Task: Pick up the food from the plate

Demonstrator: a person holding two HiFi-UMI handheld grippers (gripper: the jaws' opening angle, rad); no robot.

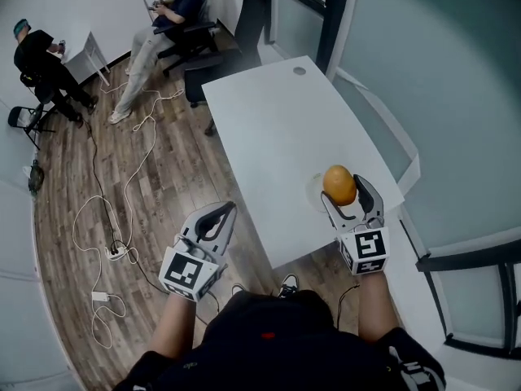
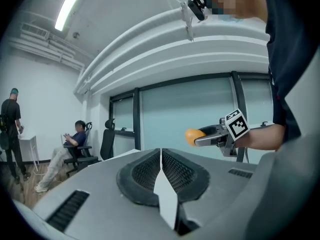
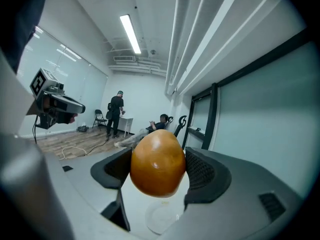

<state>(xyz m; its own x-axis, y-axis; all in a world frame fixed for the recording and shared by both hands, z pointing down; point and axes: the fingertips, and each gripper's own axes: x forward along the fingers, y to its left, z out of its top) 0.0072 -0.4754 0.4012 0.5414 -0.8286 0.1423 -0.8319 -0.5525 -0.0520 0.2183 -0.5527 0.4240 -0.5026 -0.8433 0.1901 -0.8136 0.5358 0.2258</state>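
An orange, egg-shaped bun (image 1: 339, 185) (image 3: 158, 163) is clamped between the jaws of my right gripper (image 1: 347, 192) (image 3: 159, 170), lifted above a small clear plate (image 1: 316, 192) (image 3: 161, 218) near the front right corner of the white table (image 1: 285, 129). The bun (image 2: 194, 135) and right gripper (image 2: 202, 139) also show in the left gripper view. My left gripper (image 1: 215, 218) (image 2: 160, 170) hangs over the wood floor left of the table, jaws together, nothing between them.
Cables (image 1: 114, 210) and a power strip (image 1: 116, 252) trail across the wood floor. Two people (image 1: 159, 31) (image 1: 45, 68) and office chairs (image 1: 244, 31) are at the far end. A glass wall (image 1: 440, 96) runs along the table's right side.
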